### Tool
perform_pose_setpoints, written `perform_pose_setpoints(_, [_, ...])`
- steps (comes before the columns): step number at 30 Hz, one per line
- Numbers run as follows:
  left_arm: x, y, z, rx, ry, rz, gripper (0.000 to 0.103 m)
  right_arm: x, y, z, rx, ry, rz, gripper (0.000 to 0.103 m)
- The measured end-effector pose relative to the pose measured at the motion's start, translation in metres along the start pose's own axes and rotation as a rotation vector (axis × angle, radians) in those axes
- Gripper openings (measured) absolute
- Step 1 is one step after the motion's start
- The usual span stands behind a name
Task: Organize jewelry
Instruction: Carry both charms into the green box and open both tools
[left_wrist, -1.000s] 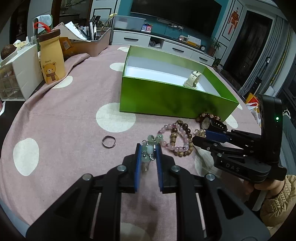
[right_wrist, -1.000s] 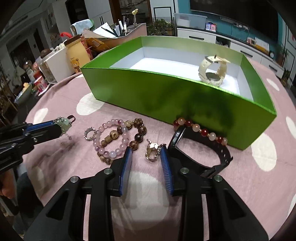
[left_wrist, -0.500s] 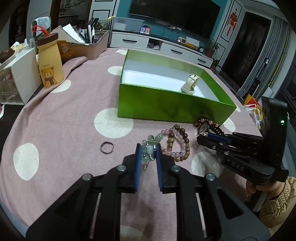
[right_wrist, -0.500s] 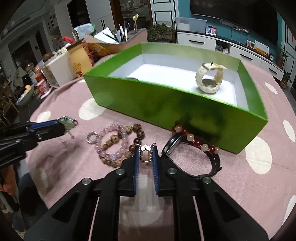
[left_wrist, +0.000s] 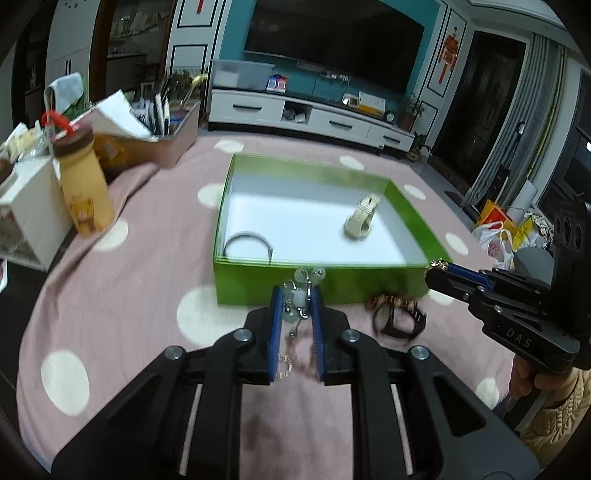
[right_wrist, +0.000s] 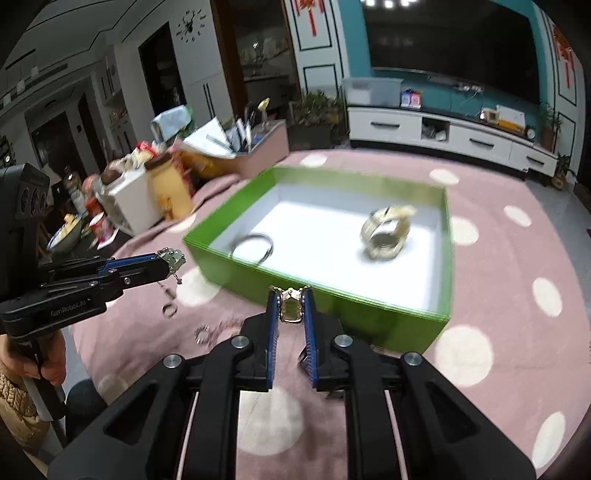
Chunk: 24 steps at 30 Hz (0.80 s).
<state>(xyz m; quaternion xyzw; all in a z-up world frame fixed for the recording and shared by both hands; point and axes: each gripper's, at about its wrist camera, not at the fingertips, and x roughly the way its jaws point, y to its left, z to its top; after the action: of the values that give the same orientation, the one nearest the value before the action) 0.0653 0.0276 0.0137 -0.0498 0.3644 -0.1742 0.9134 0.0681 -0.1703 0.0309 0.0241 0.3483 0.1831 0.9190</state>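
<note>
I am holding a pale green beaded piece (left_wrist: 300, 295) pinched in my left tool (left_wrist: 296, 302), and my right tool (right_wrist: 290, 308) is gripping a gold clasp (right_wrist: 291, 309), both raised near the green box (right_wrist: 388, 314) on the bench (left_wrist: 129, 295).

A: Where is the box (left_wrist: 314, 284)?
B: On the bench (left_wrist: 122, 295), ahead of both tools. A watch (left_wrist: 362, 221) lies inside on the right, a bangle (left_wrist: 246, 243) in the near left corner.
A: And outside it?
B: A black watch (left_wrist: 399, 321) and beads (left_wrist: 391, 301) against the front wall; a bottle (left_wrist: 83, 184) stands far left.
</note>
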Motion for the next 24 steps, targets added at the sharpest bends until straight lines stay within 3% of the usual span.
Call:
perform_pose_setpoints(11, [0.03, -0.016, 0.063, 0.016, -0.011, -0.028, 0.015, 0.004, -0.028, 0.039, 0.025, -0.056, -0.027, 0.013])
perform_pose_setpoints(24, [0.111, -0.021, 0.081, 0.012, 0.112, 0.013, 0.015, 0.067, -0.055, 0.038, 0.076, 0.075, -0.041, 0.013])
